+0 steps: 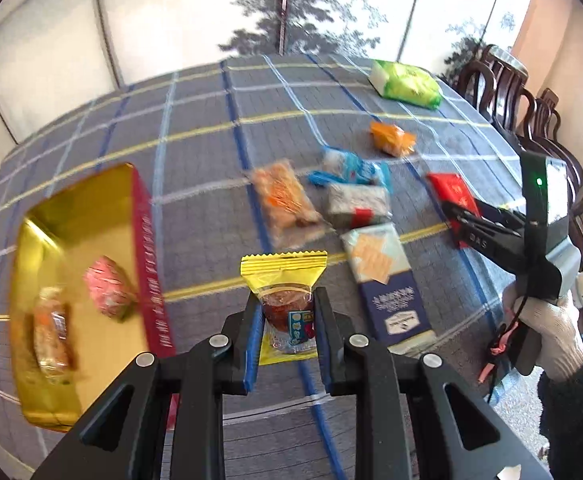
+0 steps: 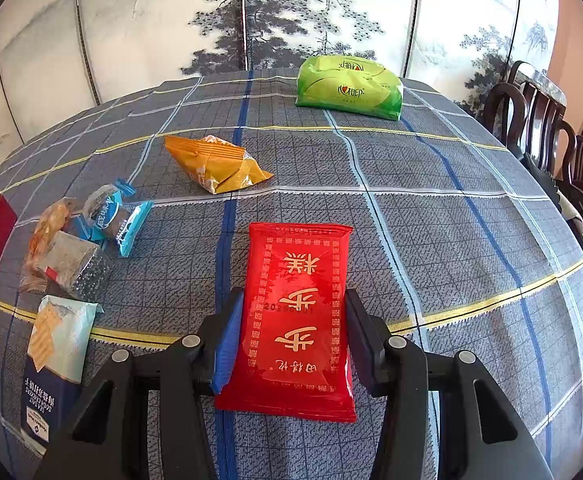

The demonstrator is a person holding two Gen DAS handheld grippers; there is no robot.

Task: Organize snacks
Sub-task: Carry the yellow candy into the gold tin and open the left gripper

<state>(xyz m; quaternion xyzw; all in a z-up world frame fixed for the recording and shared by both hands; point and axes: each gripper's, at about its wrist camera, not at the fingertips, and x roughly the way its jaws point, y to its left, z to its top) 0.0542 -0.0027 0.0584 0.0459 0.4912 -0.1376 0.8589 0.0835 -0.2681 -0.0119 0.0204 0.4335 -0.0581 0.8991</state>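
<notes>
The left claw (image 1: 287, 312) is closed on a yellow-wrapped snack (image 1: 284, 300), which is held above the plaid-covered counter (image 1: 195, 152), just right of the gold tray (image 1: 51, 224). A pink sweet (image 1: 109, 292) and an orange-wrapped snack (image 1: 51, 332) are seen inside the tray. The right claw (image 2: 295, 328) is clamped on a red packet (image 2: 297, 312). Farther off, an orange packet (image 2: 215, 164) and a green pack (image 2: 349, 86) are seen on the counter; a blue cracker box (image 2: 51, 364) lies near left.

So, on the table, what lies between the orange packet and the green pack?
Nothing: in the right wrist view only bare checked tablecloth lies between the orange packet and the green pack.
</notes>
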